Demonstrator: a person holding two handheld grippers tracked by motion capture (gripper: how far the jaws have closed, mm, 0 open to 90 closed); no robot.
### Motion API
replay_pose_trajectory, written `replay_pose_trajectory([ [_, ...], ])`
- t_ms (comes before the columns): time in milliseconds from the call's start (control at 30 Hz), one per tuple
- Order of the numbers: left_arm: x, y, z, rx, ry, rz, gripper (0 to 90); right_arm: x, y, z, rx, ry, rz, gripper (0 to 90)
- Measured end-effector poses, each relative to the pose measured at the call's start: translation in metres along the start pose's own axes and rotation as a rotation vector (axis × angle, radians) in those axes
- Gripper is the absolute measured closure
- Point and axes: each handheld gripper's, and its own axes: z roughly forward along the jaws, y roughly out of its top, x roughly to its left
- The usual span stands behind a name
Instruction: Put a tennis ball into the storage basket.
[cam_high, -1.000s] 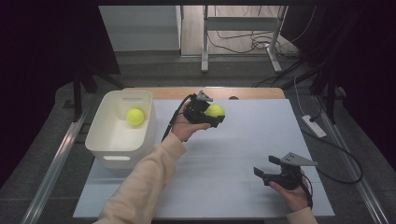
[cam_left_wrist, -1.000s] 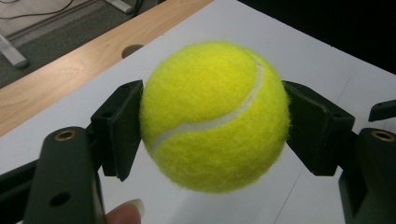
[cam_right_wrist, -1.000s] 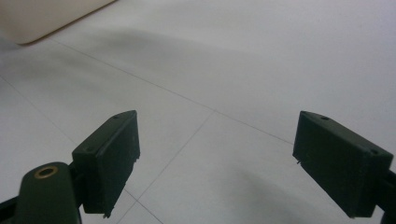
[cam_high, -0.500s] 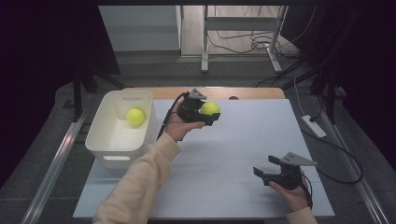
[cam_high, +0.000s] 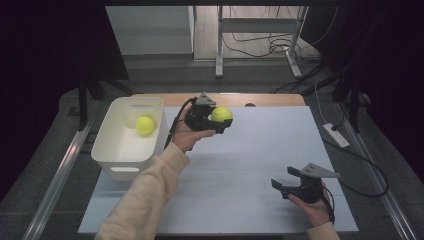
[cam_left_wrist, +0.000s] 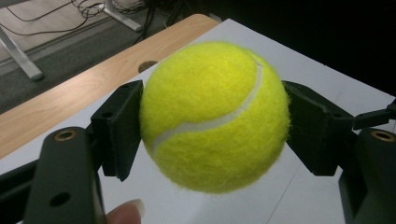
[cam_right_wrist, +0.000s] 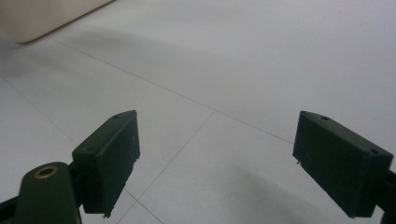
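A yellow tennis ball (cam_high: 221, 114) (cam_left_wrist: 212, 116) hangs above the white table top, clamped between the two black jaws of my left gripper (cam_high: 216, 119) (cam_left_wrist: 212, 128). That gripper sits just right of a white bin (cam_high: 111, 152), and a second tennis ball (cam_high: 145, 125) lies inside the bin. Near the table's front right my right gripper (cam_high: 283, 181) (cam_right_wrist: 233, 163) stands open, with nothing but bare white surface between its pads.
The white board (cam_high: 260, 150) covers a wooden table whose far edge (cam_high: 270, 99) shows behind it. Desk legs and loose cables (cam_high: 260, 45) lie on the floor beyond. A cable and power strip (cam_high: 336, 135) run along the right side.
My left gripper has carried the tennis ball a little leftward toward the bin and slightly higher. The right gripper has stayed where it was.
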Motion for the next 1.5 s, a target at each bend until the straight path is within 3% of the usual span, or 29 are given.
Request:
replay_pose_trajectory([
  [1500,0.018,-0.002,-0.04,-0.037,0.063,-0.029,27.1,0.0,0.001,-0.001,-0.002,0.0,0.002,14.4],
])
